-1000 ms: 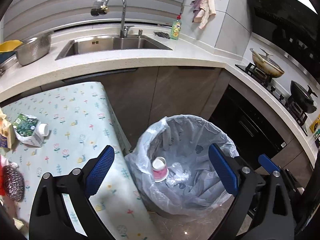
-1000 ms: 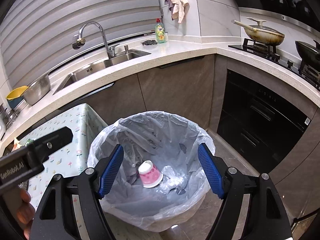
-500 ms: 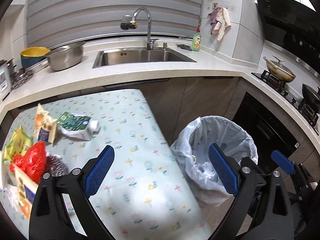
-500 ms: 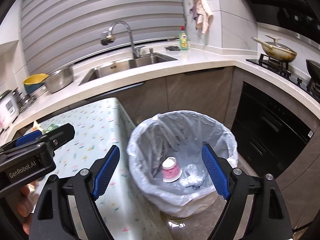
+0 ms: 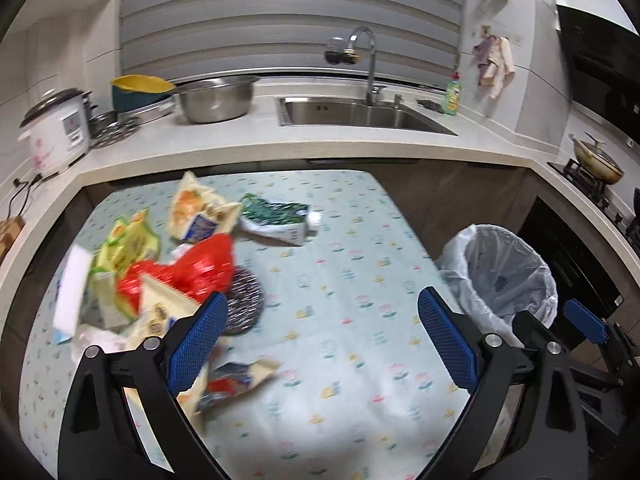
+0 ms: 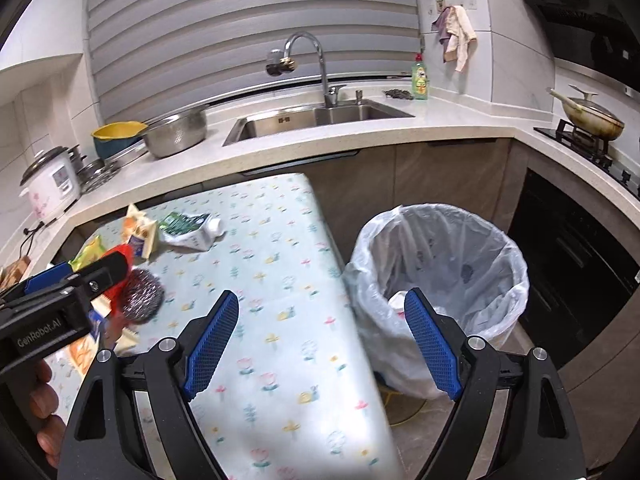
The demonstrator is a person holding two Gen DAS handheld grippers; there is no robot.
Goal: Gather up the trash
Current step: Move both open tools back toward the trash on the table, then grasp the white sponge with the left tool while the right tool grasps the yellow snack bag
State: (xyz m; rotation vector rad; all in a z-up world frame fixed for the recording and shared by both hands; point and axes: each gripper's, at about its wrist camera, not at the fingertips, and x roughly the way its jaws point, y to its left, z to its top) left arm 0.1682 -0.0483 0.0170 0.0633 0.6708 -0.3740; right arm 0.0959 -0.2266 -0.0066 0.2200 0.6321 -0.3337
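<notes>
Several pieces of trash are left on the flowered table [image 5: 340,320], so the job looks far from finished. Through the left wrist camera, a red bag [image 5: 192,268], yellow and orange snack wrappers [image 5: 128,240], a green carton [image 5: 276,220] and a steel scourer [image 5: 244,300] crowd the left half of the frame, blurred. The left gripper [image 5: 320,344] hangs over the tablecloth, jaws wide apart and empty. The lined bin [image 5: 500,280] sits at right.

Through the right wrist camera, the right gripper [image 6: 320,344] is likewise spread with nothing between its pads, above the table edge. The bin [image 6: 440,280] at centre right holds something pale at its bottom, hard to make out. The trash pile lies at middle left.
</notes>
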